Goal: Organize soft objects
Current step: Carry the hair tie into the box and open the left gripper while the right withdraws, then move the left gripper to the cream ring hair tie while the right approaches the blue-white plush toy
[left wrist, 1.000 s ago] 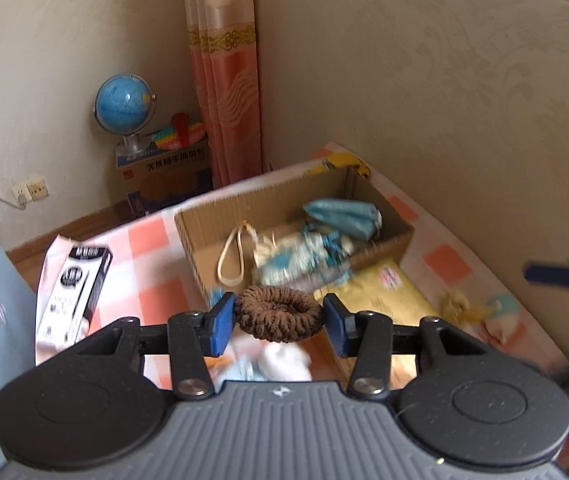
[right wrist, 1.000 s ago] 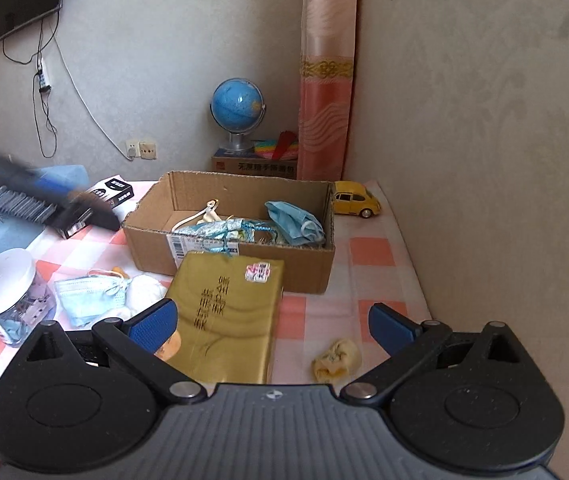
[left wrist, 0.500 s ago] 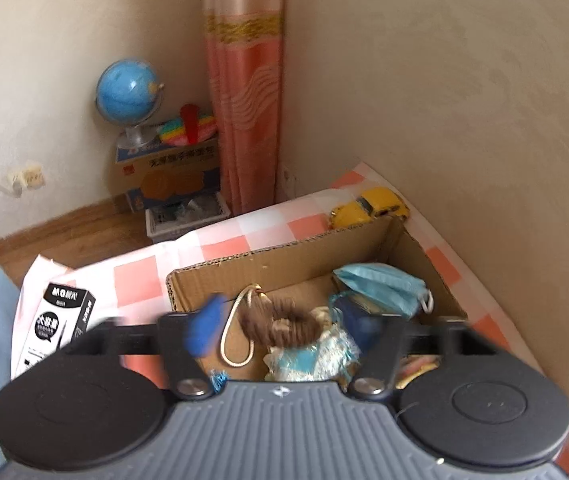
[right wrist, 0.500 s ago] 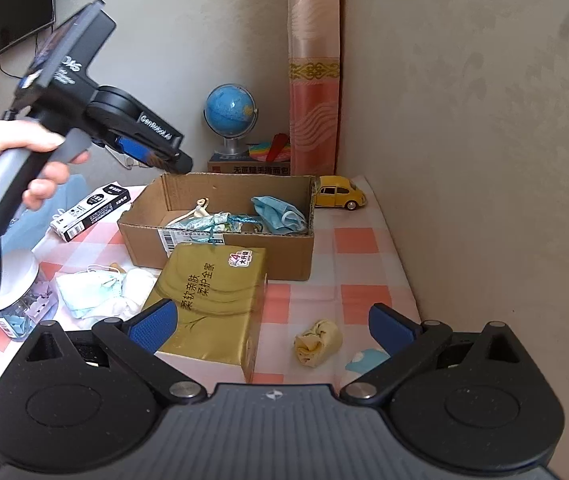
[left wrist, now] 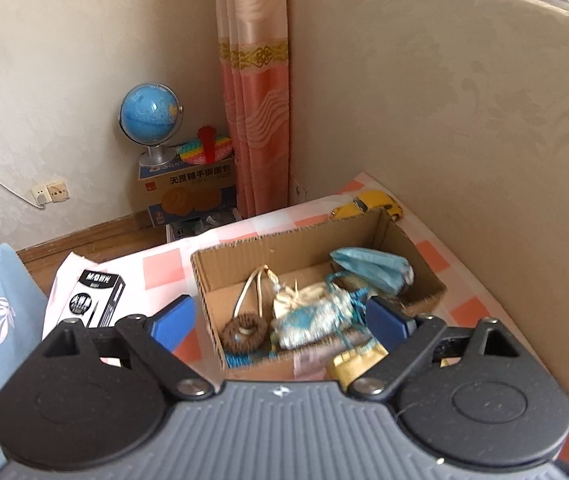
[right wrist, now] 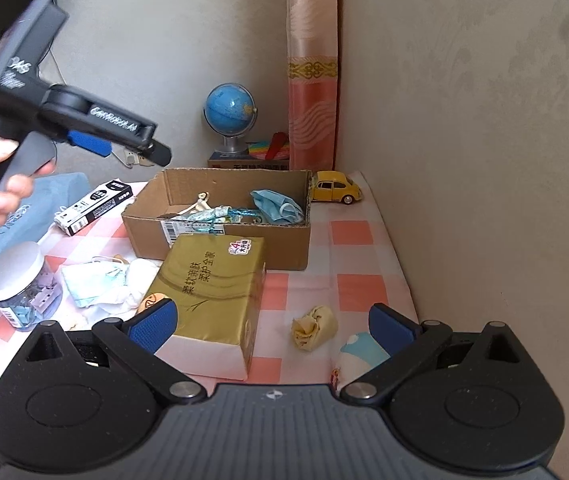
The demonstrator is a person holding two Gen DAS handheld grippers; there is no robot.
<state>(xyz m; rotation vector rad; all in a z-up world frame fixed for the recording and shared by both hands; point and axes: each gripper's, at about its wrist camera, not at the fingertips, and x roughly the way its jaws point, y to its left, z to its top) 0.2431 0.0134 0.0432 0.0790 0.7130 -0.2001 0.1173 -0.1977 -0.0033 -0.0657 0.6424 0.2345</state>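
Note:
The open cardboard box point(left wrist: 284, 240) point(right wrist: 220, 240) sits on the checked cloth. In it lie a brown scrunchie point(left wrist: 243, 329), a white and blue pouch point(left wrist: 316, 316) and a blue face mask point(left wrist: 372, 268) point(right wrist: 278, 206). My left gripper point(left wrist: 280, 320) is open and empty above the box's near side; it also shows in the right wrist view point(right wrist: 124, 144). My right gripper point(right wrist: 272, 324) is open and empty, low over the cloth. A crumpled yellow cloth point(right wrist: 314, 326) and a light blue soft item point(right wrist: 358, 354) lie between its fingers.
A gold tissue pack point(right wrist: 208, 296) lies in front of the box. Face masks point(right wrist: 100, 276), a white-lidded jar point(right wrist: 20, 280) and a black pen box point(right wrist: 92, 206) lie at the left. A yellow toy car point(right wrist: 334, 188) stands by the wall.
My left gripper moved over the box, opened and let go of the brown scrunchie, which now lies in the box. My right gripper drew back a little, still open.

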